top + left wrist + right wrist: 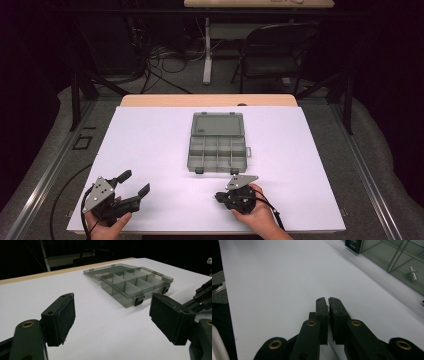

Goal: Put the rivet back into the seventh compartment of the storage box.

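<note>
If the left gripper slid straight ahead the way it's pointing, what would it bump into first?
Probably the open compartment box. The left gripper has its fingers spread wide and aimed toward the box's near corner, with white table cover in between. Depth is hard to judge.

surface: white table top (150, 150) | on it: open grey compartment box (218, 142), centre, lid back flat
</note>
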Demonstrator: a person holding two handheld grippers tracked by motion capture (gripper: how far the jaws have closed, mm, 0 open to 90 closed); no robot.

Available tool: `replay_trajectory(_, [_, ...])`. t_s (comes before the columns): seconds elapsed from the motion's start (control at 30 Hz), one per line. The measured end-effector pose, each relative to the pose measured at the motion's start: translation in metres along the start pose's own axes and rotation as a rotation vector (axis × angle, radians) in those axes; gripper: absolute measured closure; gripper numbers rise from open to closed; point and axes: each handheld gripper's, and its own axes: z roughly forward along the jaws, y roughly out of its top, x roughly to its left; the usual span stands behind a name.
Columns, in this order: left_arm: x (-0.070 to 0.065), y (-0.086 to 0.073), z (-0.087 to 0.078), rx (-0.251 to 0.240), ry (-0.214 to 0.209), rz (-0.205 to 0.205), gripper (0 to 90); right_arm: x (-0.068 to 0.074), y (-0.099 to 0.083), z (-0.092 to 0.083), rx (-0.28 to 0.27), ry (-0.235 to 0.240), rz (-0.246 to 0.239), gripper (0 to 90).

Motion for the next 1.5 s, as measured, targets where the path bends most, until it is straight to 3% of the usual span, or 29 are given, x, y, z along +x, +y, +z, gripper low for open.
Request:
replay_trajectory(0.7, [0.0,0.0,0.0,-0.007,-0.004,0.003,21.1,0.002,0.002,-0.002,0.011,-0.005,0.0,88.6])
replay_trajectory(0.93, [0.0,0.0,0.0,-0.006,-0.006,0.005,21.1,0.004,0.004,-0.004,-0.03,-0.007,-0.001,88.7])
replay_trajectory(1.0, [0.0,0.0,0.0,-0.007,-0.005,0.005,21.1,0.004,0.005,-0.007,-0.015,-0.008,-0.004,88.7])
replay_trajectory(1.1, [0.0,0.0,0.0,-0.007,-0.005,0.005,21.1,0.003,0.006,-0.008,-0.049,-0.008,0.001,88.7])
replay_trajectory(1.17, [0.0,0.0,0.0,-0.007,-0.006,0.005,21.1,0.003,0.007,-0.011,-0.026,-0.005,-0.001,88.7])
replay_trajectory(1.5, [0.0,0.0,0.0,-0.007,-0.004,0.004,21.1,0.003,0.013,-0.021,-0.081,-0.021,0.004,88.7])
